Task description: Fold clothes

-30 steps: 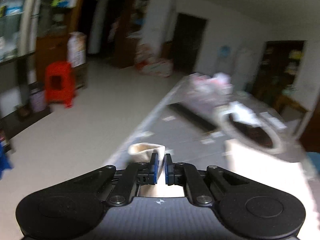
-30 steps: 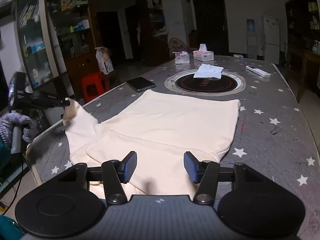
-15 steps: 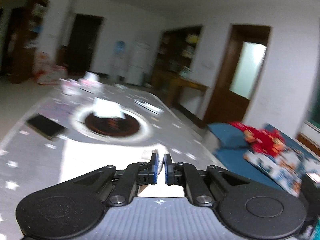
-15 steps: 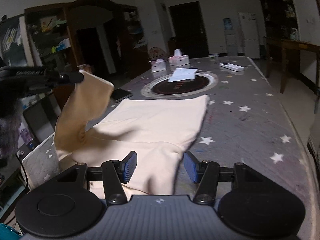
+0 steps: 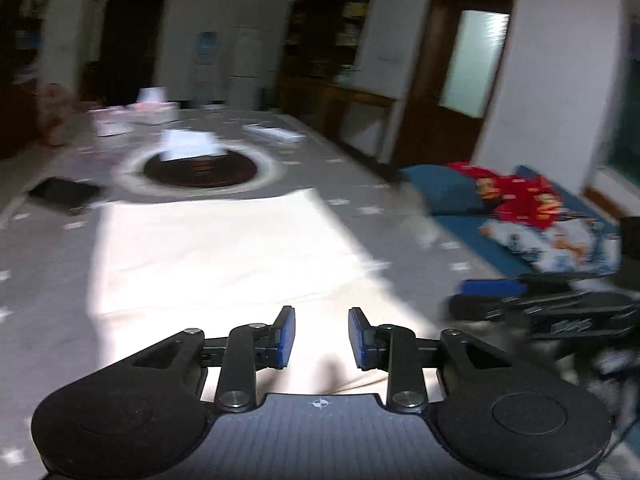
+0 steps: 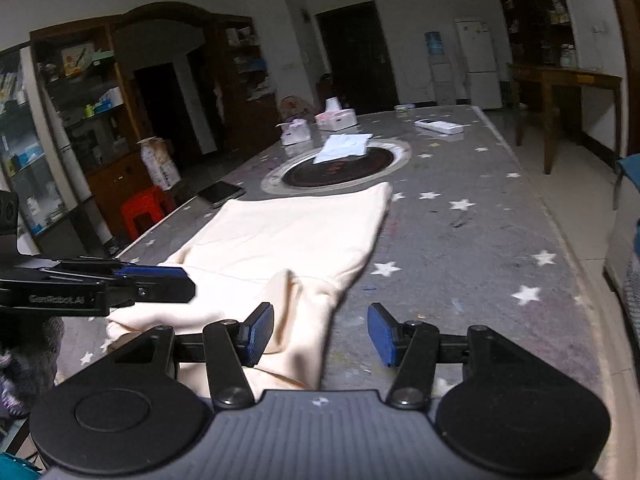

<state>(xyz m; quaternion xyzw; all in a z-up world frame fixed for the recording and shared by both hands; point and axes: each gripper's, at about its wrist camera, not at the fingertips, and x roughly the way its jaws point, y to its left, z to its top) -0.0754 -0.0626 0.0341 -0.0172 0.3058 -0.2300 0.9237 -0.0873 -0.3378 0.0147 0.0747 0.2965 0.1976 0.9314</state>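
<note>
A cream garment (image 5: 224, 248) lies spread on the grey star-patterned table (image 6: 460, 264). One sleeve is folded over its near part and makes a raised crease (image 6: 288, 292). My left gripper (image 5: 322, 336) hovers just above the near cloth, its jaws opening, with nothing between the blue pads. In the right wrist view the left gripper (image 6: 152, 280) reaches in from the left over the garment's near left side. My right gripper (image 6: 320, 332) stands open over the garment's near right edge, holding nothing; the cloth lies under its left finger (image 6: 258, 334). It also shows blurred as the right gripper (image 5: 540, 312).
Beyond the garment a round dark hotplate (image 6: 340, 164) with white paper (image 6: 344, 146) on it is set into the table. A black tablet (image 6: 220, 193), tissue boxes (image 6: 336, 117) and a remote (image 6: 438, 126) lie further off. A red stool (image 6: 146, 212) stands left; a blue sofa (image 5: 516, 216) right.
The left gripper swung from the table's left edge across over the garment, carrying the sleeve, and its shut jaws have parted and let the cloth go. The right gripper shifted slightly.
</note>
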